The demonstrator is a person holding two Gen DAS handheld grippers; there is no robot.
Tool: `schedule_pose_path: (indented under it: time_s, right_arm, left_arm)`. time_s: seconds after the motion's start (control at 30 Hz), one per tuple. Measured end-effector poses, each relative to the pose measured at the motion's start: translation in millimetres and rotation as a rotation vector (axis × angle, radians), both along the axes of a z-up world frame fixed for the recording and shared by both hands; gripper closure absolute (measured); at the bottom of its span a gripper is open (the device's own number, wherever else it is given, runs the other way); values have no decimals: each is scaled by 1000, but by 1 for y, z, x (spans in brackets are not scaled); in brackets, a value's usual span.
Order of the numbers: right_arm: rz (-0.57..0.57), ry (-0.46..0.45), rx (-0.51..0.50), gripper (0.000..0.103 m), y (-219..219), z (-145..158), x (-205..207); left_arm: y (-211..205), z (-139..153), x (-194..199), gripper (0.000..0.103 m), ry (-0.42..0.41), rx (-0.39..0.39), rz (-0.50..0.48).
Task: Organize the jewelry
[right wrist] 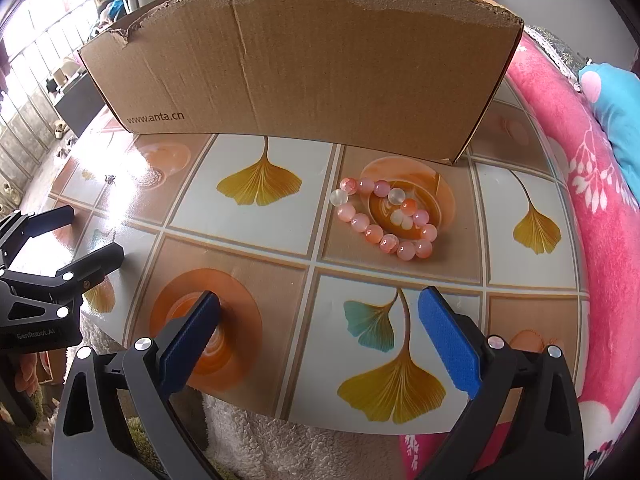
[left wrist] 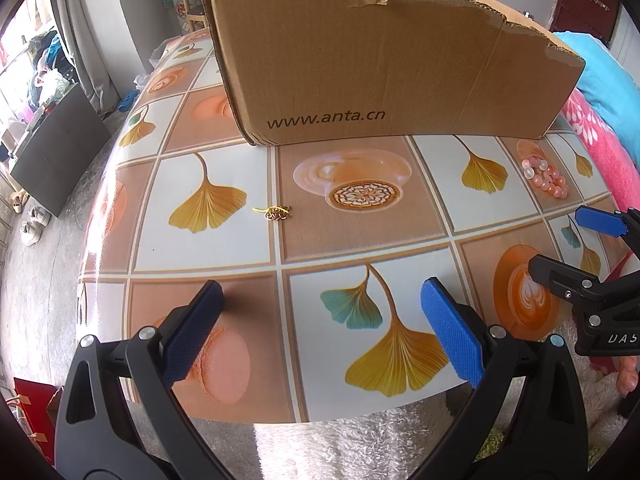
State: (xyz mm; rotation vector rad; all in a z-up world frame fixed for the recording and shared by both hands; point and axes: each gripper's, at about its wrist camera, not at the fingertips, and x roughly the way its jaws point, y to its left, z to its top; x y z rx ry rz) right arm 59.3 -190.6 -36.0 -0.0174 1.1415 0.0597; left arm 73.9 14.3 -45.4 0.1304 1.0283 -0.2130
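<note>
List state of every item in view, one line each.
left gripper: jaws open, empty, over the near table edge
right gripper: jaws open, empty, short of the bracelet
bead bracelet: flat on the table, untouched
gold jewelry piece: bunched on the table, untouched
cardboard box: upright, top edge torn, inside hidden
table: covered in patterned cloth

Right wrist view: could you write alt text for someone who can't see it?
A pink beaded bracelet lies on a leaf-patterned table before a torn cardboard box. The open right gripper hovers near it.
</note>
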Motion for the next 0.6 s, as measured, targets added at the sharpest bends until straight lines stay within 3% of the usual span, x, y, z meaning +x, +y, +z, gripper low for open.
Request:
schedule_pose_path:
  time_s: [0.6]
  right_arm:
    - [6,8,0,6,-1,0,3]
  left_arm:
    - [2,-2,1,7,13,0,-12]
